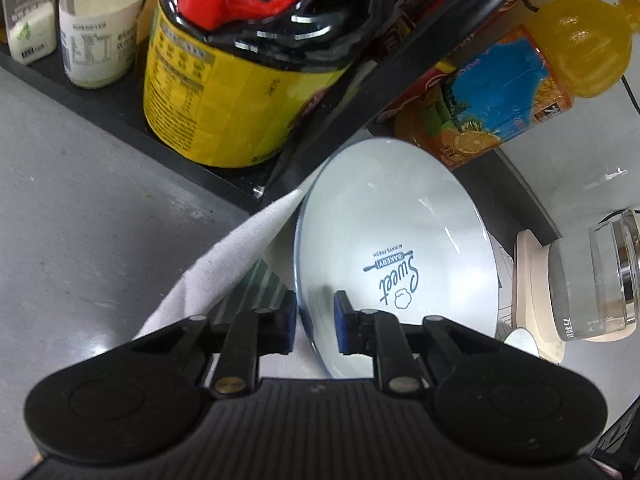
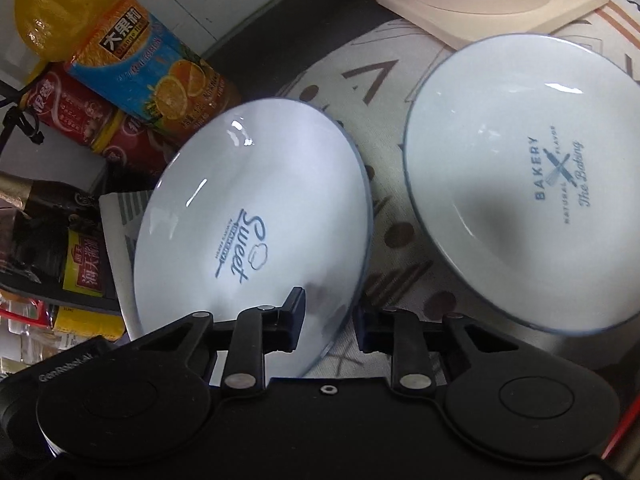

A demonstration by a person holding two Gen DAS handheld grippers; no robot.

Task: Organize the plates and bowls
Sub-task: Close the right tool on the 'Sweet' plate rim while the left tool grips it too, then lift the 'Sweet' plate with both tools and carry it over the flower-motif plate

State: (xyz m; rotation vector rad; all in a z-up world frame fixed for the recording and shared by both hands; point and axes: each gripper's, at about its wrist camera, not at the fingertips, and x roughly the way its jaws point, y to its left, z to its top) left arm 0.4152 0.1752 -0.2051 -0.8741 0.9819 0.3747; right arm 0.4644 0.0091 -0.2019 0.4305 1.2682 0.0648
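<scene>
A white plate printed "Sweet" (image 1: 396,236) fills the left wrist view, tilted on edge. My left gripper (image 1: 316,322) straddles its near rim, one blue pad on each side, shut on it. The same "Sweet" plate (image 2: 256,220) shows in the right wrist view, where my right gripper (image 2: 332,320) also straddles its near rim, one finger over the face and one behind. A second white plate printed "Bakery" (image 2: 520,184) lies to the right on the patterned cloth (image 2: 384,76), apart from both grippers.
A black shelf rack (image 1: 120,108) holds a yellow-labelled jar (image 1: 224,88) and white bottles (image 1: 100,28). An orange juice bottle (image 2: 120,52) and red cans (image 2: 76,112) lie behind the plates. A glass kettle (image 1: 592,276) stands on a cream base (image 2: 492,4).
</scene>
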